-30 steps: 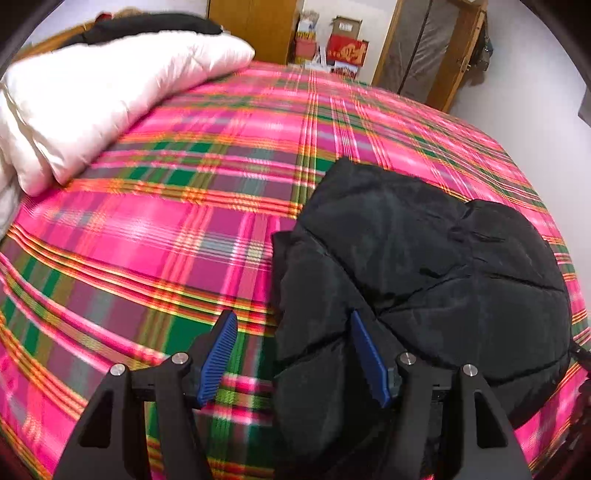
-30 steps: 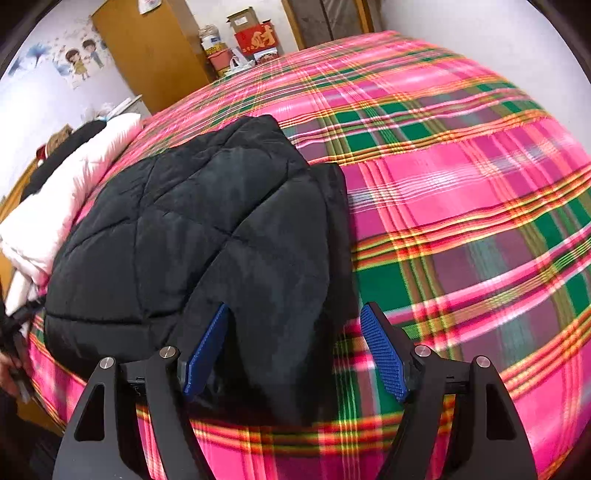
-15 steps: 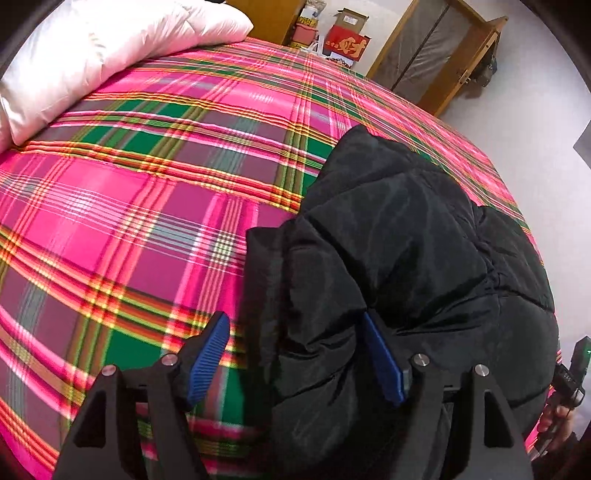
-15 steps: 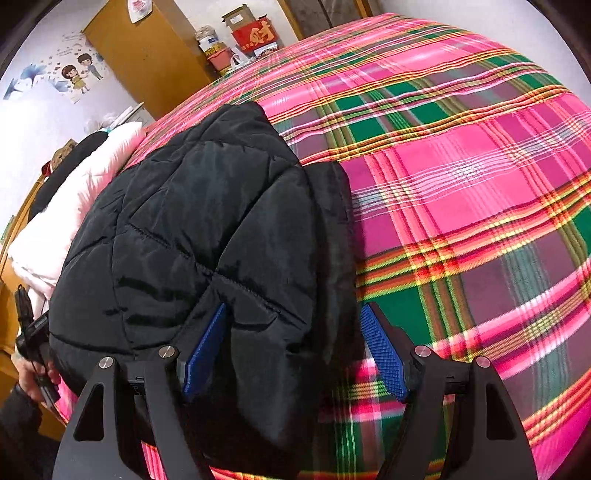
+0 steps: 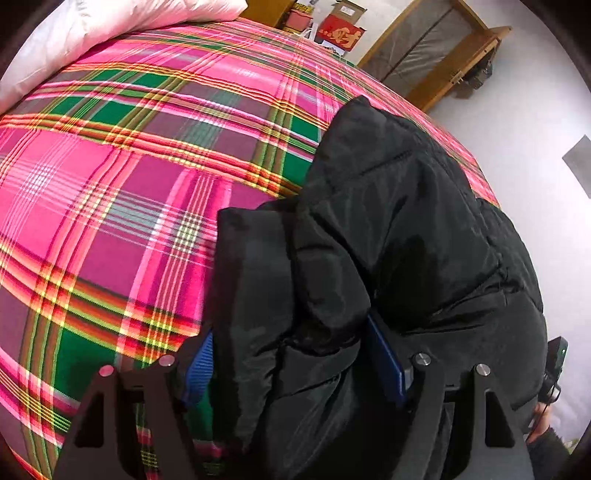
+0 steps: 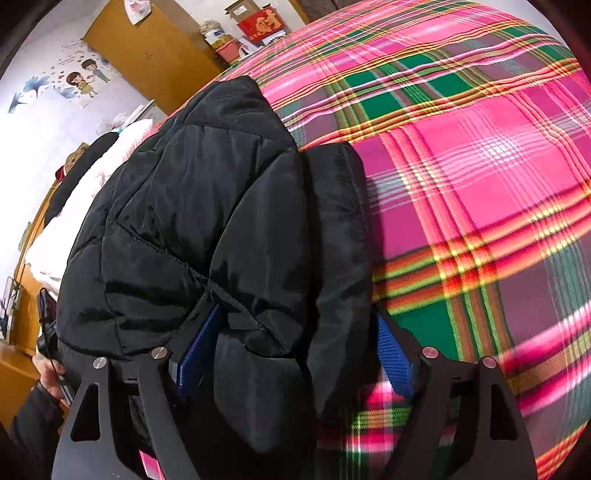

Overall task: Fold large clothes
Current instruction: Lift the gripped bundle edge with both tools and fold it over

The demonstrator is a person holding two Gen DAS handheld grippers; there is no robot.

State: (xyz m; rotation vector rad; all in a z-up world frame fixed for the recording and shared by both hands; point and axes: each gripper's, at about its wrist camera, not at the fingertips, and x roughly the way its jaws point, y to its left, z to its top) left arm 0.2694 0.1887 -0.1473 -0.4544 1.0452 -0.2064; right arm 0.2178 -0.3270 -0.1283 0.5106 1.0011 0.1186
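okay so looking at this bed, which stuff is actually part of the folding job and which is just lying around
Part of the job: black puffer jacket, left tool, right tool.

Just lying around: white duvet, red box, wall stickers, plaid bedspread.

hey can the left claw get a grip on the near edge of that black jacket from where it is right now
Probably yes. The left claw is open and already straddles the black jacket's near edge, with fabric bunched between its blue pads. Nothing else on the plaid bedspread blocks it; it only needs to close.
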